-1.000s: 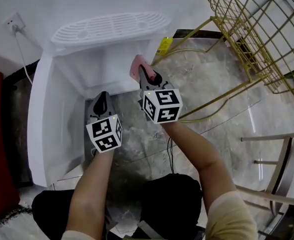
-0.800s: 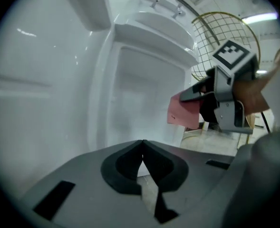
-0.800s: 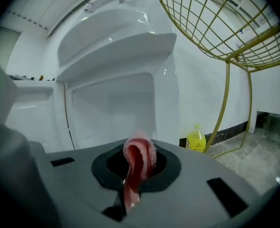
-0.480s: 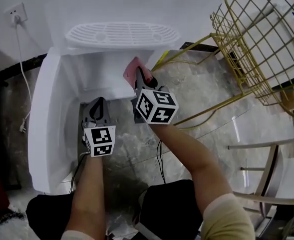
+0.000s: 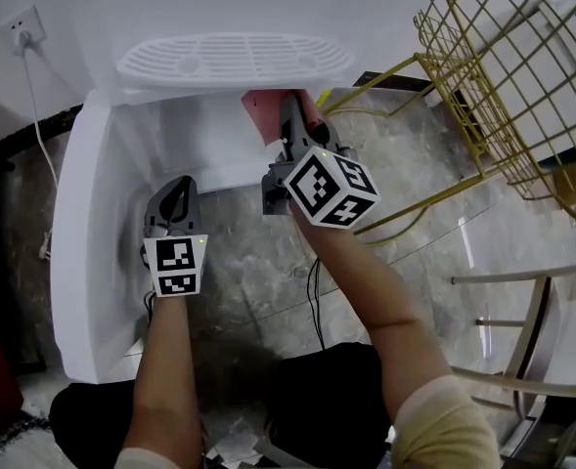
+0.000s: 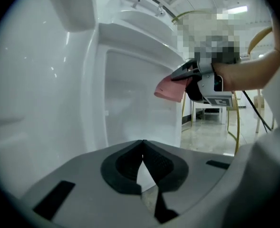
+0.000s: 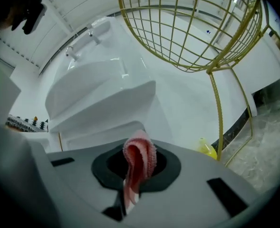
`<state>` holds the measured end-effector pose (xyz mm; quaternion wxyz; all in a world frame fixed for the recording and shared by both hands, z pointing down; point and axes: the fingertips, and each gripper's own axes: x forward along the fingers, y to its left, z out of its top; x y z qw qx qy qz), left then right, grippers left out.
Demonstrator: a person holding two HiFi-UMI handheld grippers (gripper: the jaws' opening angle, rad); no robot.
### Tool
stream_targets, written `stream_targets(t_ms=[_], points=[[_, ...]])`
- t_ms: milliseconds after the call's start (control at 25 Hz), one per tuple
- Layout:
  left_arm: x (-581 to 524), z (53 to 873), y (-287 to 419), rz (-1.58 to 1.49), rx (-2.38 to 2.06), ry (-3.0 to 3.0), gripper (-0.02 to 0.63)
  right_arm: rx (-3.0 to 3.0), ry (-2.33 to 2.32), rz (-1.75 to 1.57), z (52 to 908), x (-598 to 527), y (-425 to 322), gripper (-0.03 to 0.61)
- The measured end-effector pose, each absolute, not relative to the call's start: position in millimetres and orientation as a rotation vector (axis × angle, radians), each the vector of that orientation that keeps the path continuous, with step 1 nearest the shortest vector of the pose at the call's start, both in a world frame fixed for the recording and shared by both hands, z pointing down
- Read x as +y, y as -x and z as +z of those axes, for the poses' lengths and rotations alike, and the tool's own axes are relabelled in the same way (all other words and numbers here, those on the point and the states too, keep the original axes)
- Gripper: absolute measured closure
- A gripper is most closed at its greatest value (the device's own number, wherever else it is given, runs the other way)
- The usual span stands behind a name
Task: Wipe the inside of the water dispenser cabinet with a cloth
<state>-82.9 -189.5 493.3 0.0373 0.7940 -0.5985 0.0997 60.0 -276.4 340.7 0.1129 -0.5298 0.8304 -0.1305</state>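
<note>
Your right gripper [image 5: 292, 115] clenched the pink ribbed cloth [image 5: 266, 117], with that arm stretched forward and raised to the upper right edge of the white plastic water dispenser's [image 5: 229, 62] open cabinet [image 6: 130, 99]. Your left gripper [image 5: 180, 191] hovered lower, forearm straight ahead. Its jaws were pressed together on nothing and pointed into the cabinet, beside the open white door [image 5: 77, 252].

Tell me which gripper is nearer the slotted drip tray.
Right. The right gripper, clamping the pink cloth, sits close below the drip tray; the left gripper hangs lower, by the door.
</note>
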Motion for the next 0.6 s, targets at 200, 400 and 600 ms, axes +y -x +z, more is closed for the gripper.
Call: stream_targets(t_ms=[200, 400, 600], points=[[-190.8, 486.7, 85.1, 0.275, -1.776, -2.473, 0.614, 2.400, 1.482, -0.369, 327.1, -281.3, -53.5, 0.551], [-189.0, 481.3, 96.5, 0.277, -1.792, -2.477, 0.614, 2.375, 1.395, -0.368, 317.9, -285.8, -45.5, 0.551], [-190.4, 475.7, 117.9, 0.189, -1.834, -2.405, 0.614, 2.372, 1.293, -0.402, 318.6, -286.2, -34.4, 0.551]])
